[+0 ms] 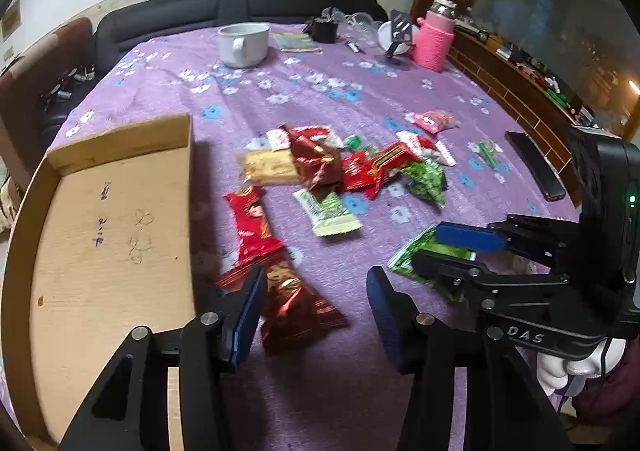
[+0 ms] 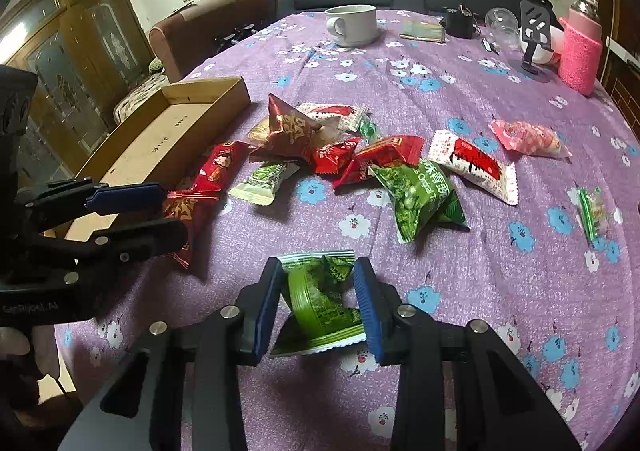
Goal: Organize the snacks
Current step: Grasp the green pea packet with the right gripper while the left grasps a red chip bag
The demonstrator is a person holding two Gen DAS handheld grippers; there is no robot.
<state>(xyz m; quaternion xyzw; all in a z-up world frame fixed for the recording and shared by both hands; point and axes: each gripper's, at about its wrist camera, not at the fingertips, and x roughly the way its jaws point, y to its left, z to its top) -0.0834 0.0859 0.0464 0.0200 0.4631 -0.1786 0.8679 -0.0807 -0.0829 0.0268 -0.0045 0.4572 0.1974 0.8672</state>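
Several snack packets [image 1: 340, 167] lie heaped mid-table on the purple flowered cloth. My left gripper [image 1: 316, 283] stands open over a dark red foil packet [image 1: 296, 303]. Its left pad [image 1: 246, 315] touches the packet's edge, while the right pad stays apart from it. In the right wrist view the same gripper [image 2: 172, 211] shows from the side, straddling that red packet [image 2: 184, 219]. My right gripper [image 2: 320, 267] is shut on a crumpled green packet [image 2: 320, 299], held just above the cloth. A shallow cardboard tray [image 1: 120, 231] sits to the left of the pile with nothing in it.
At the far side stand a white mug [image 1: 242, 45], a pink bottle [image 1: 434, 39] and a dark phone stand [image 1: 400, 35]. A black phone [image 1: 534, 169] lies near the right edge. A pink packet [image 2: 528, 141] and a small green one [image 2: 592, 213] lie apart on the right.
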